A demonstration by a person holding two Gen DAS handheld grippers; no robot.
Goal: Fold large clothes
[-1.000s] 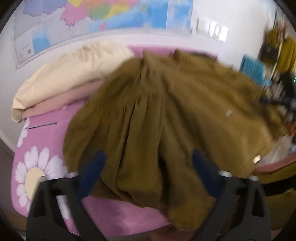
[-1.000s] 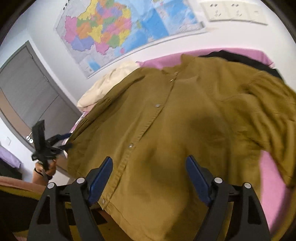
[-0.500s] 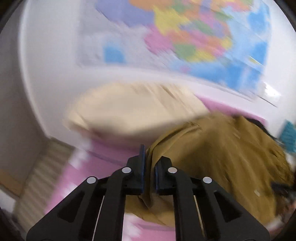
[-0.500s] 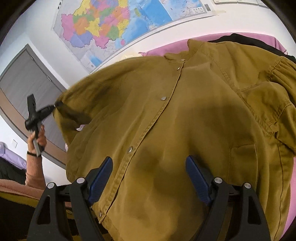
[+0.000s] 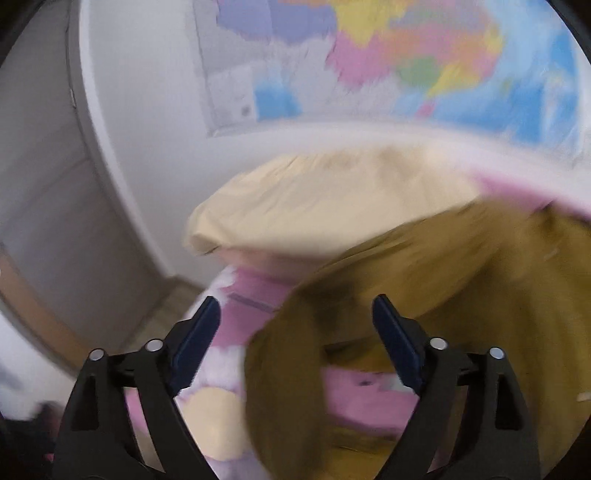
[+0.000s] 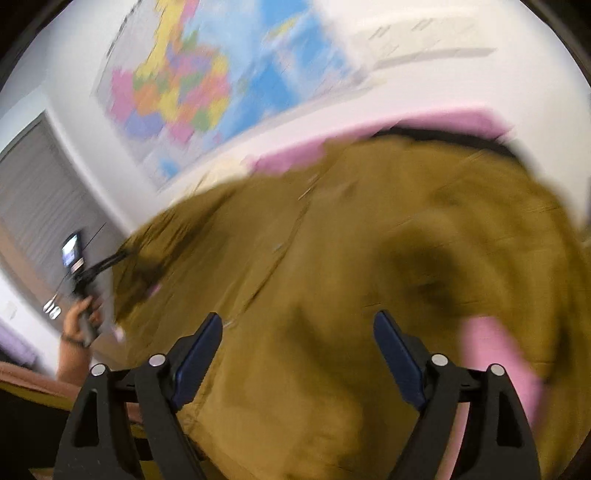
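Both views blurred. Olive-brown button-front garment (image 6: 332,280) spread over pink bed cover (image 5: 369,402), filling most of rt wrist view; snap placket runs diagonally up centre. One edge/sleeve (image 5: 284,373) hangs loose in front of left cam, draped down over cover w/ white-yellow daisy print (image 5: 214,406).

Left tongs (image 5: 295,332): blue pads wide apart, just been opening; fabric fold seen btwn pads but not pinched, no contact visible. In rt view same tongs (image 6: 107,264) seen at garment's far left edge, held by a hand (image 6: 79,317); whether touching cloth there: can't tell, too blurred.

Right tongs (image 6: 297,345): pads wide apart, opened a bit further just now, hovering above garment's lower front, nothing clamped.

Cream pillow/bedding (image 5: 325,199) stacked at head of bed beyond garment, atop a pinkish layer. Dark item (image 6: 443,134) peeking behind garment's far edge. Colourful wall map (image 6: 207,85) above bed, white switch plates (image 6: 413,33) to its rt. Grey door (image 6: 33,206) at left.
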